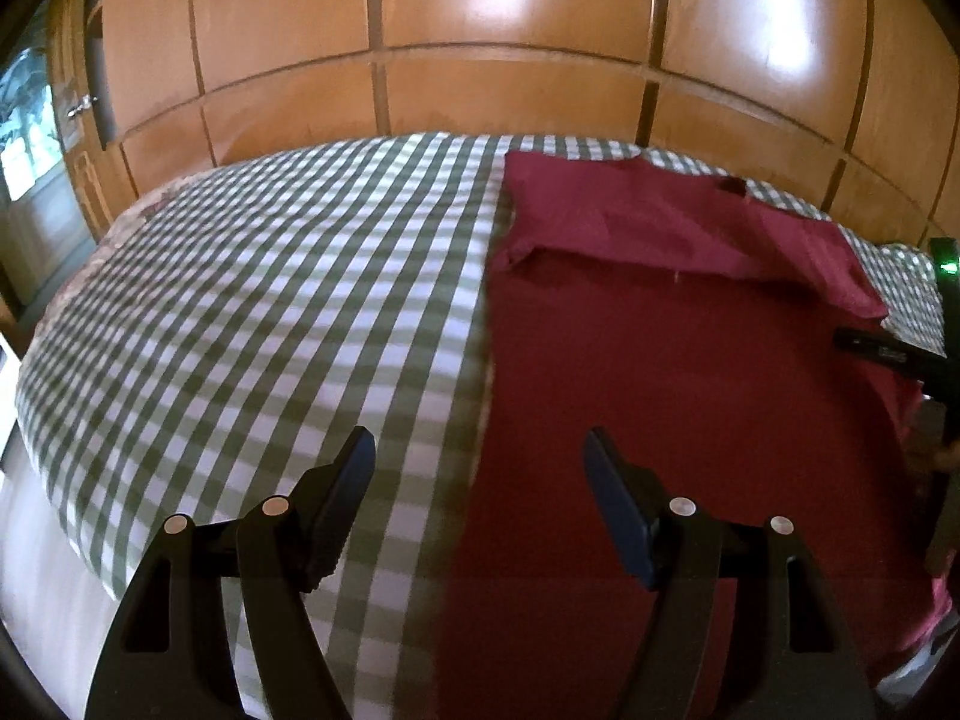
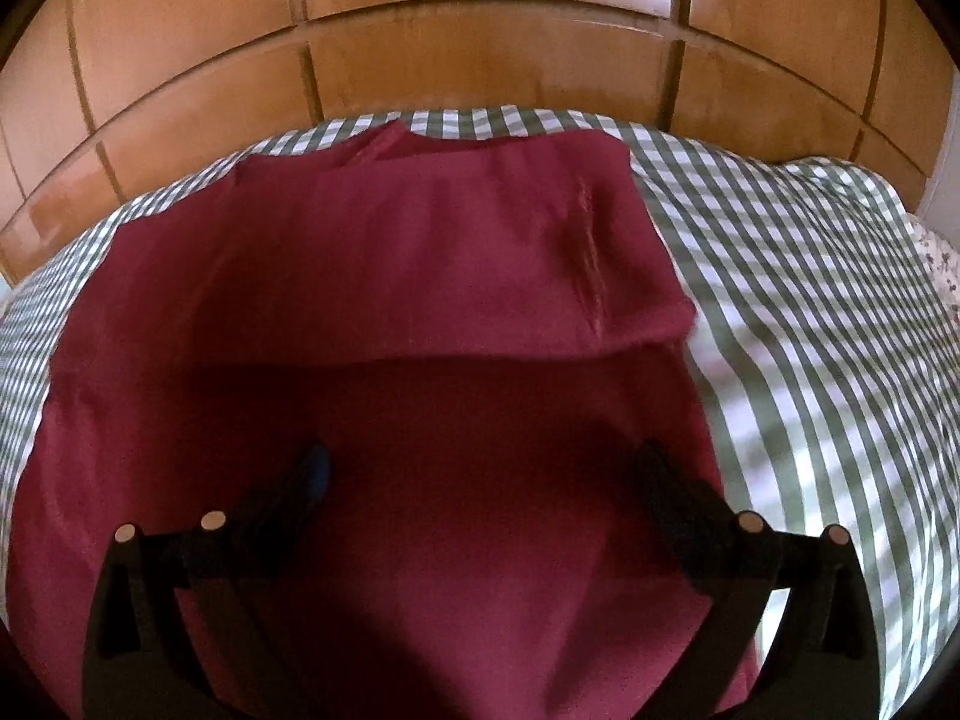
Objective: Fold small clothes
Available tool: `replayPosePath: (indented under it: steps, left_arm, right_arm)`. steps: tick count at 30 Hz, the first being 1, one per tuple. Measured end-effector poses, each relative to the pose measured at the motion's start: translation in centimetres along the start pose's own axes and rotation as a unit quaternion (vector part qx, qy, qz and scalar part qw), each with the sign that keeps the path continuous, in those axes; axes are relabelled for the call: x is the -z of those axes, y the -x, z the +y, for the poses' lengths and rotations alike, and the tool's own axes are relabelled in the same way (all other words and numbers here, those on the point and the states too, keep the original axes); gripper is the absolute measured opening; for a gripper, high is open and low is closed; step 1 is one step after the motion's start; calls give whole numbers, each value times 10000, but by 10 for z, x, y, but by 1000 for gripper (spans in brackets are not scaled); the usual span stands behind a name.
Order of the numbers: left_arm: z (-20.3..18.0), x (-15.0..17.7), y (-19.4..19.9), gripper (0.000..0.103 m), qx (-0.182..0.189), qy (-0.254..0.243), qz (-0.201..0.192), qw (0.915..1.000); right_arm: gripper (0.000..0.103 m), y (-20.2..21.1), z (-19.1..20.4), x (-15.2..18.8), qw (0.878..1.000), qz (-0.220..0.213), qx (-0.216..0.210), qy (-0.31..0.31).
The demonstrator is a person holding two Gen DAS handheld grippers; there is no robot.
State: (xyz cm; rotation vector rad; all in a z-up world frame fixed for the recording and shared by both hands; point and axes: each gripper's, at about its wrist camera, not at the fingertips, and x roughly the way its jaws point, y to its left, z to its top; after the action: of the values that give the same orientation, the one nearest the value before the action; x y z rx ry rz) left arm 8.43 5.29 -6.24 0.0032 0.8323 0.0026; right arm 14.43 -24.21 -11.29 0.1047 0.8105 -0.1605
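A dark red garment (image 1: 672,372) lies flat on the green-and-white checked bed cover (image 1: 252,300), its far part folded over toward me. My left gripper (image 1: 480,450) hovers open above the garment's left edge, one finger over the checks, the other over the red cloth, nothing between them. In the right wrist view the same garment (image 2: 420,276) fills the middle, with a folded flap ending in a crease across it. My right gripper (image 2: 486,468) stands wide open above the near part of the cloth, empty. The right gripper's tip (image 1: 882,351) shows at the left view's right edge.
Glossy wooden wardrobe doors (image 1: 510,30) rise right behind the bed. The checked cover (image 2: 810,312) spreads to the right of the garment, with a floral fabric (image 2: 942,264) at its far right corner. A window (image 1: 24,120) is at the far left.
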Motion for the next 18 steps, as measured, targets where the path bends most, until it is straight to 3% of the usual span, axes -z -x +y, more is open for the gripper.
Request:
replayPosePath:
  steps: [4,10,14,18]
  left_arm:
    - [9,12,-3,71,54,22,168,9998]
    - [18,33,4,70,529,-113,481,9974]
    - [26,47,14,58,984,-85,695,9927]
    - [28,57,22,52,1370,-127,916,9862]
  right_arm:
    - [101,15,-3,24,9997,84,-39,244]
    - [101,49,-12,57,9981,134,54,599]
    - [101,72,-35,81,9972,170,367,633]
    - [101,86,-59,108,9976,504,252,392]
